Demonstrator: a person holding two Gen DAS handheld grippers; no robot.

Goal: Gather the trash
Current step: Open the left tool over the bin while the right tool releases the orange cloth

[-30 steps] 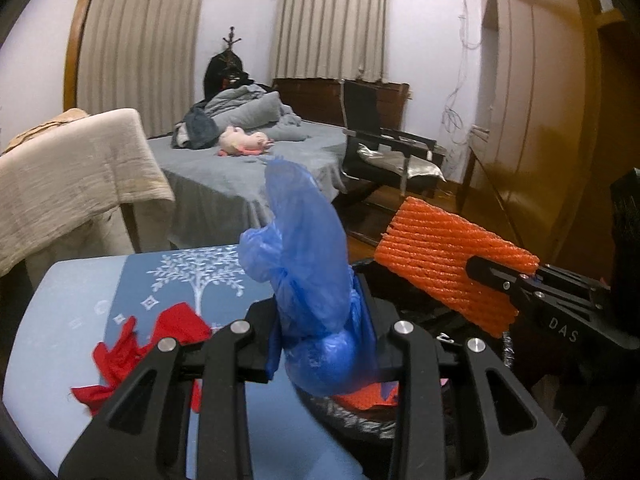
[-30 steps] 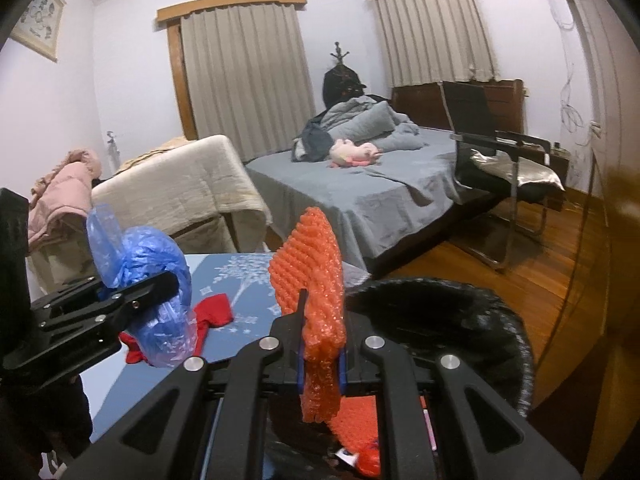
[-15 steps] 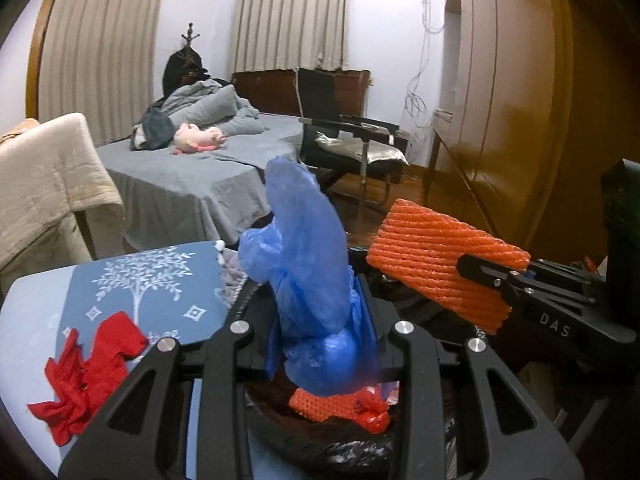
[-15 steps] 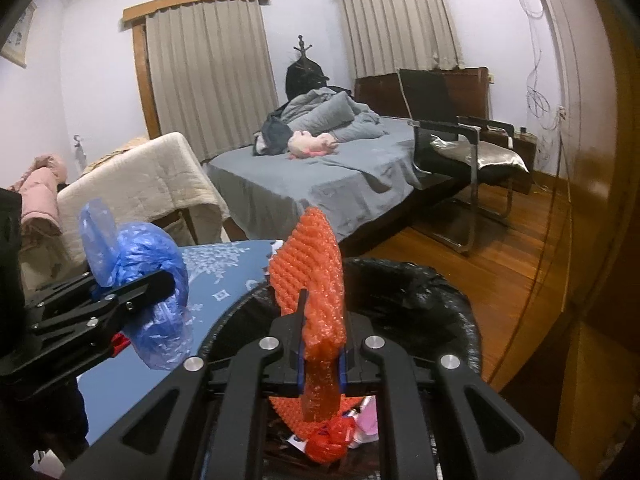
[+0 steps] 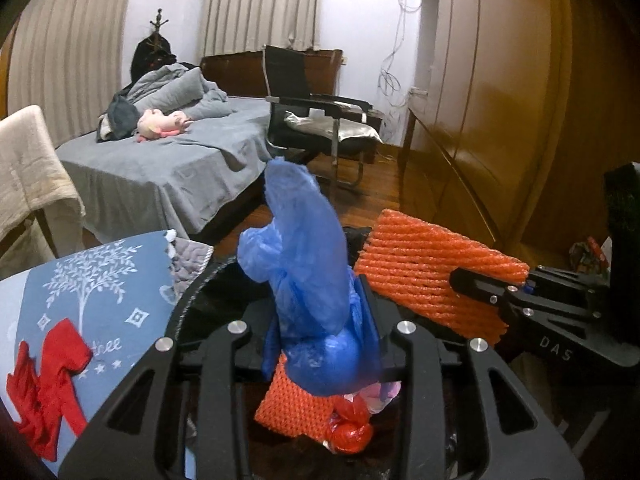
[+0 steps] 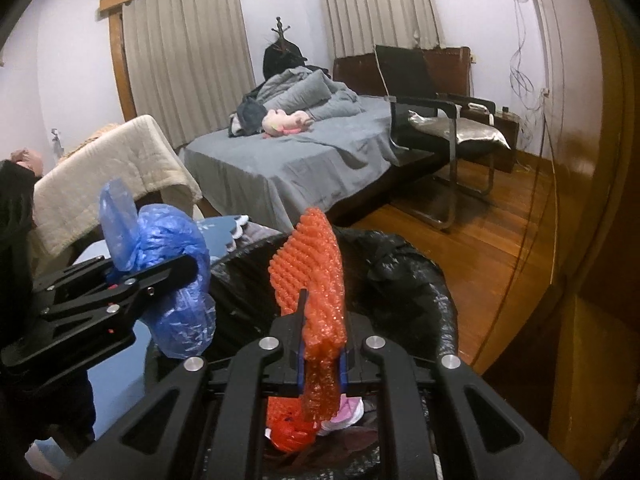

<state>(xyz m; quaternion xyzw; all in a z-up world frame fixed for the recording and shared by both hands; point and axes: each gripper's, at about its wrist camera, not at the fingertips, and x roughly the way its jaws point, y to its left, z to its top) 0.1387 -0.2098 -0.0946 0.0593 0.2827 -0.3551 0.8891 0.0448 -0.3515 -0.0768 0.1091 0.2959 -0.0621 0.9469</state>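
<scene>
My left gripper [image 5: 320, 332] is shut on a crumpled blue plastic bag [image 5: 312, 280] and holds it over the black-lined trash bin [image 5: 188, 300]. The bag also shows in the right wrist view [image 6: 168, 276], at the bin's left rim. My right gripper [image 6: 320, 372] is shut on an orange foam net [image 6: 316, 292], held upright above the bin [image 6: 400, 264]. The net also shows in the left wrist view [image 5: 424, 280]. Inside the bin lie another orange net [image 5: 292, 404] and a knotted red bag [image 5: 348, 432].
A red crumpled wrapper [image 5: 48, 380] lies on the blue tablecloth [image 5: 100, 280] left of the bin. Beyond are a grey bed [image 6: 304, 160], a black chair [image 6: 440, 120], a blanket-draped chair [image 6: 108, 176] and a wooden wardrobe [image 5: 500, 100] on the right.
Both grippers have moved right, from over the table to above the bin, each holding its item. The bin's inside has come into view.
</scene>
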